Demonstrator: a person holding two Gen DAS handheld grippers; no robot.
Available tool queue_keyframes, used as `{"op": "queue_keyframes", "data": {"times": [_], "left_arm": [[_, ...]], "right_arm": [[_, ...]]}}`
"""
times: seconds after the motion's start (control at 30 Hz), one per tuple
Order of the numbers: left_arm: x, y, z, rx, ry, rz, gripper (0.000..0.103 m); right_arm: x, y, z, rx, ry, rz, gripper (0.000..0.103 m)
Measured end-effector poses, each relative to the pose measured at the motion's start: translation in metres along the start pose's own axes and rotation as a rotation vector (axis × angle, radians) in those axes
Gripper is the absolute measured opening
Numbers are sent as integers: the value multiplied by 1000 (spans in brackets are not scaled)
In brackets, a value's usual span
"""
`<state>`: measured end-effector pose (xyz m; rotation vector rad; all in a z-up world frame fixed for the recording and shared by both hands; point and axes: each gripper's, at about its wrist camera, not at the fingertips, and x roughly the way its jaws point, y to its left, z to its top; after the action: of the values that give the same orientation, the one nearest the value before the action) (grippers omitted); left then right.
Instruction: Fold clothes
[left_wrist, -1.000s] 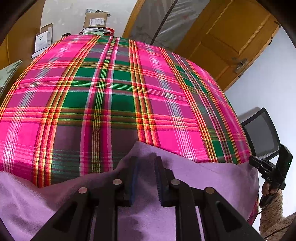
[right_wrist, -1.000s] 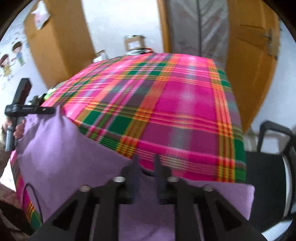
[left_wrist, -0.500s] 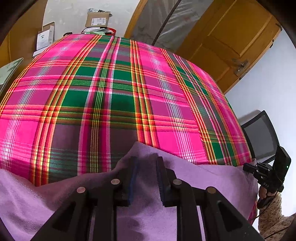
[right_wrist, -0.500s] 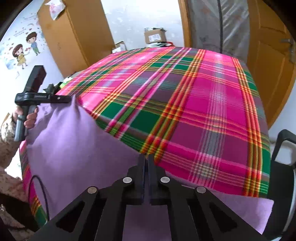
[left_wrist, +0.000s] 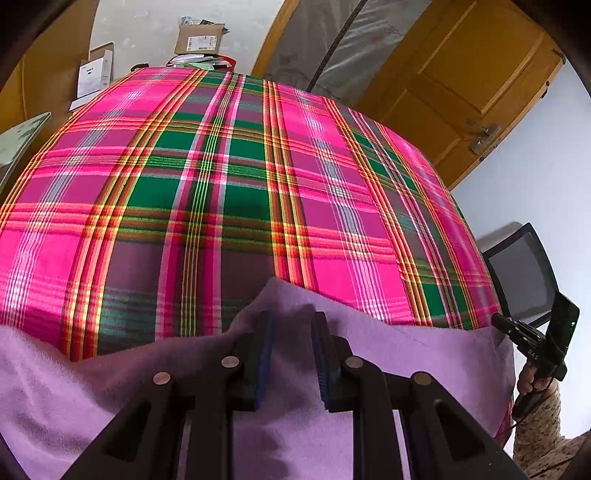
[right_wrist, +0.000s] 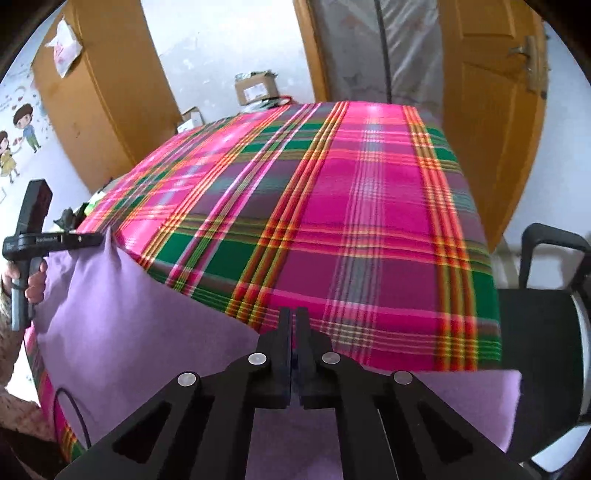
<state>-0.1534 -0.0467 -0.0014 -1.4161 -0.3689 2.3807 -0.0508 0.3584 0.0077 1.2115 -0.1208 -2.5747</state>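
Right claw (right_wrist: 294, 325) pinches lilac cloth (right_wrist: 122, 310) over plaid table (right_wrist: 369, 206)

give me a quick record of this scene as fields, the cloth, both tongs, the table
garment: purple cloth, at the near edge of the table
surface: plaid cover
left tongs: gripping a raised bunch of cloth at its left corner
right tongs: jaws nearly together on the cloth's edge
cloth shape: held up at two points, edge sagging between them
fold state: no fold laid yet
nearby: black chair to the right of the table
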Motion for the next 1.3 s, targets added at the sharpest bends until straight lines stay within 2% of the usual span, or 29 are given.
{"op": "queue_keyframes", "data": {"times": [0.17,0.3,0.57,0.67,0.87,1.07,1.3], "left_arm": [[-17,-5,-20,1,-14,-12,22],[-32,-9,-40,2,-28,-21,23],[-52,-10,-93,3,-7,27,23],[-66,0,-113,-23,-36,28,23],[-87,25,-139,-107,-92,-4,23],[-95,35,-150,-139,-130,-31,23],[-107,49,-165,-192,-171,-35,23]], "right_arm": [[-30,11,-15,-21,-44,9,28],[-40,32,-37,-80,-25,8,35],[-37,53,-82,-127,26,-23,36],[-41,59,-92,-153,15,-63,37],[-49,63,-98,-137,5,-83,37],[-50,90,-93,-161,-64,-58,37],[-21,131,-85,-231,-19,26,37]]}}
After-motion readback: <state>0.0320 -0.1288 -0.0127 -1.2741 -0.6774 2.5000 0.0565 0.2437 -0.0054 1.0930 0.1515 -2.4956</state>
